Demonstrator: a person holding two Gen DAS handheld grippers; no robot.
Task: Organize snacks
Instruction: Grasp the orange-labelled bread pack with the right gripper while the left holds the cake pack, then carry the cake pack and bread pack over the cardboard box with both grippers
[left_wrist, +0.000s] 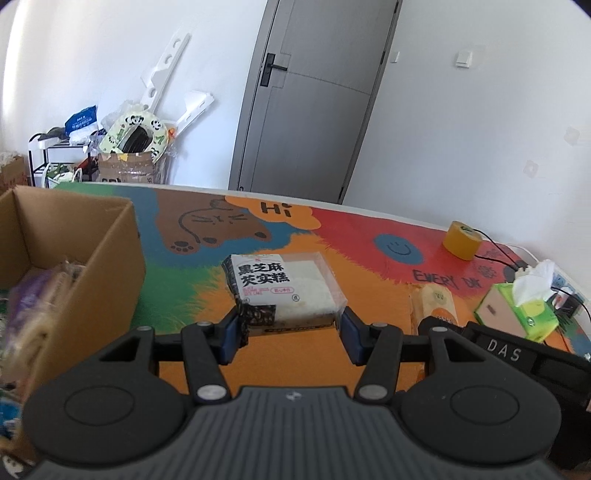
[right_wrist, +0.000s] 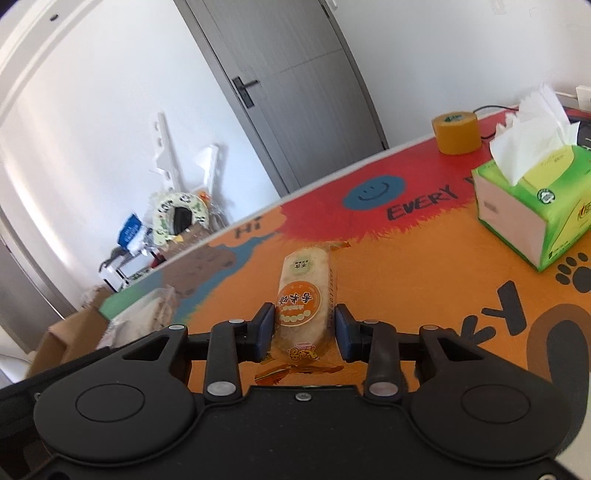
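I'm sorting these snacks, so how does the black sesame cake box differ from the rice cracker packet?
The black sesame cake box is a squarish, clear-topped block with black print; the rice cracker packet is a slim oval with an orange label. The box is the bulkier. Both lie on the table mat between claw fingers.

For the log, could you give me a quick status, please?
Left gripper open around cake box. Right gripper open around rice cracker pack. Nothing blocking.
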